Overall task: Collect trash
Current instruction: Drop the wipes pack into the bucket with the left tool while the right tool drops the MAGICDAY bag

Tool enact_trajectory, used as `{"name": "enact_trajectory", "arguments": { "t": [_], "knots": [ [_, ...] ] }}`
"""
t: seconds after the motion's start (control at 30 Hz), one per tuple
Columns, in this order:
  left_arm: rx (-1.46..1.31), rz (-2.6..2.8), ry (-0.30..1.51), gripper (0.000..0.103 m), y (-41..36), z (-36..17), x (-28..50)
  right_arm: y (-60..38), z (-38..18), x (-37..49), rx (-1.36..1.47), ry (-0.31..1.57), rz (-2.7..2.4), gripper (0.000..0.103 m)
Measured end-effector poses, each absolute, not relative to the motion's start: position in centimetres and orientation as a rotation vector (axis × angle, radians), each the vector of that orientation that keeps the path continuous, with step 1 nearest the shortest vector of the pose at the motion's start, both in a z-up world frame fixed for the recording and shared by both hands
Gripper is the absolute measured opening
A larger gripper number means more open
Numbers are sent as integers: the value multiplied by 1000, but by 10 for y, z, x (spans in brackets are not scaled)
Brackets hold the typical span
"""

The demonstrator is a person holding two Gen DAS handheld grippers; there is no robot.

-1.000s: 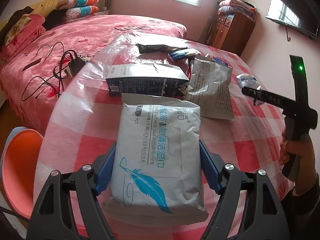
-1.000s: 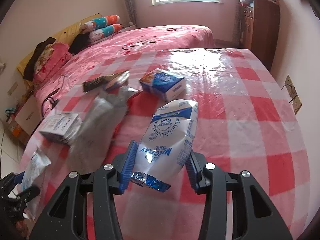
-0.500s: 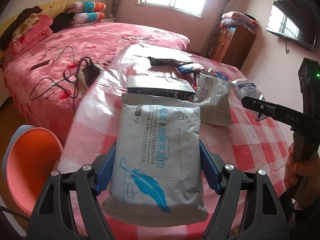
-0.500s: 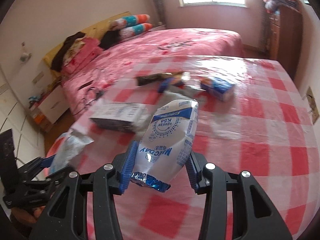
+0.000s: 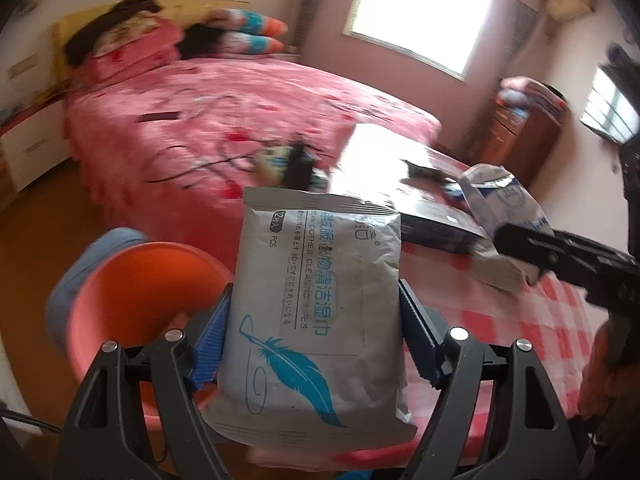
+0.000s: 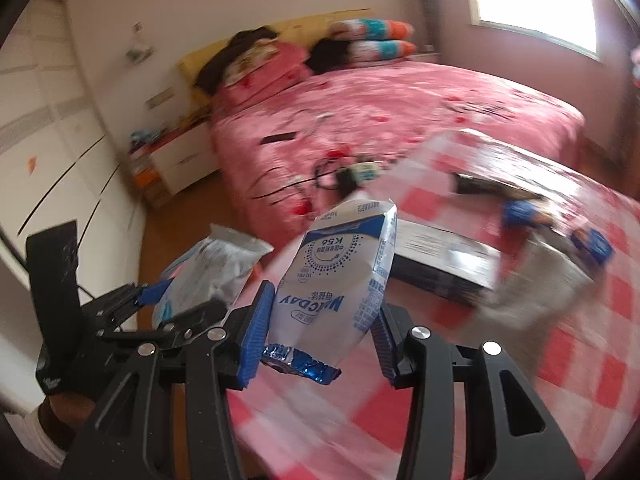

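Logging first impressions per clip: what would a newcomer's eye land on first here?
The grey wipes pack with a blue feather, clamped in the left gripper, fills the left wrist view, with an orange bin just beyond it on the left. The right gripper holds a white and blue milk pouch over the red checked table.

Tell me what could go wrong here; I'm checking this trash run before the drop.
The left gripper pinches the wipes pack only low on its sides, so it could slip before reaching the orange bin. The right gripper holds the milk pouch close beside it; the two could collide over the bin.
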State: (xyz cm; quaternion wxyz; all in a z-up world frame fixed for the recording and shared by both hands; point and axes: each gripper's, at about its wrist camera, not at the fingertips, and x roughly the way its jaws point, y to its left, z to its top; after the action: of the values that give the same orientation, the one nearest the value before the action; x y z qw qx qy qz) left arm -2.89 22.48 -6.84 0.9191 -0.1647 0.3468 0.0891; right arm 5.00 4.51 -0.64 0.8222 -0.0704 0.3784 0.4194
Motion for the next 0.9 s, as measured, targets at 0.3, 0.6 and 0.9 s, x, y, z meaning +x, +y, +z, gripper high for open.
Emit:
{"name": "enact_trajectory", "arguments": {
  "t": [0.3, 0.6, 0.9],
  "knots": [
    [-482, 393, 693, 77, 316, -89, -67, 146, -33, 19, -280, 841, 1084, 47],
    [-550, 465, 727, 79, 353, -121, -73, 204, -65, 7, -334, 850, 1104, 85],
    [-495, 531, 745, 81, 351, -131, -79, 157, -57, 16, -230, 817, 1018, 91]
  ]
}}
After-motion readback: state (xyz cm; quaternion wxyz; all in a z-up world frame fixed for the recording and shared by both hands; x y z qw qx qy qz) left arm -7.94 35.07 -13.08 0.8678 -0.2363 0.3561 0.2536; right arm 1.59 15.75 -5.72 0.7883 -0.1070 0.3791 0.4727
